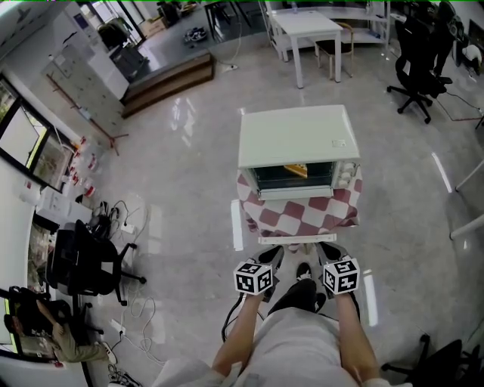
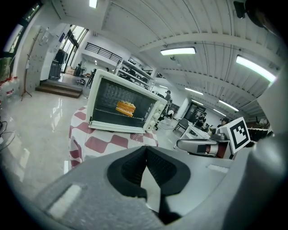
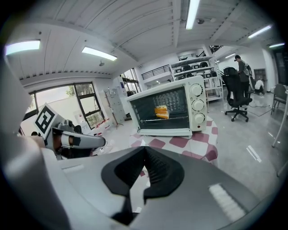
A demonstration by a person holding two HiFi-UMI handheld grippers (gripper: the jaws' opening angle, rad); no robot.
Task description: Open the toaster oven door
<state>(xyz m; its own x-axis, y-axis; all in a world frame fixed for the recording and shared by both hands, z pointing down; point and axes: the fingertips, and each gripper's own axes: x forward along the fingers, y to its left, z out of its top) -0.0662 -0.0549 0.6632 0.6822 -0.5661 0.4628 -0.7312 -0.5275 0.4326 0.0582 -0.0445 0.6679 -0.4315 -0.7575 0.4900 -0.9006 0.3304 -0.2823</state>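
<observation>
Fingers of my left gripper (image 2: 145, 152) and right gripper (image 3: 144, 152) are pressed together, empty; the toaster oven door (image 1: 295, 176) lies straight ahead, well apart.

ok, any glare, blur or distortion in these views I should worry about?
Head view: fisheye bending at the edges, lamp glare on the glossy floor, toaster oven sharp. Left gripper view: dark vignette, left gripper close and slightly soft, toaster oven crisp. Right gripper view: same vignette, ceiling lamp blown out, right gripper slightly soft.
</observation>
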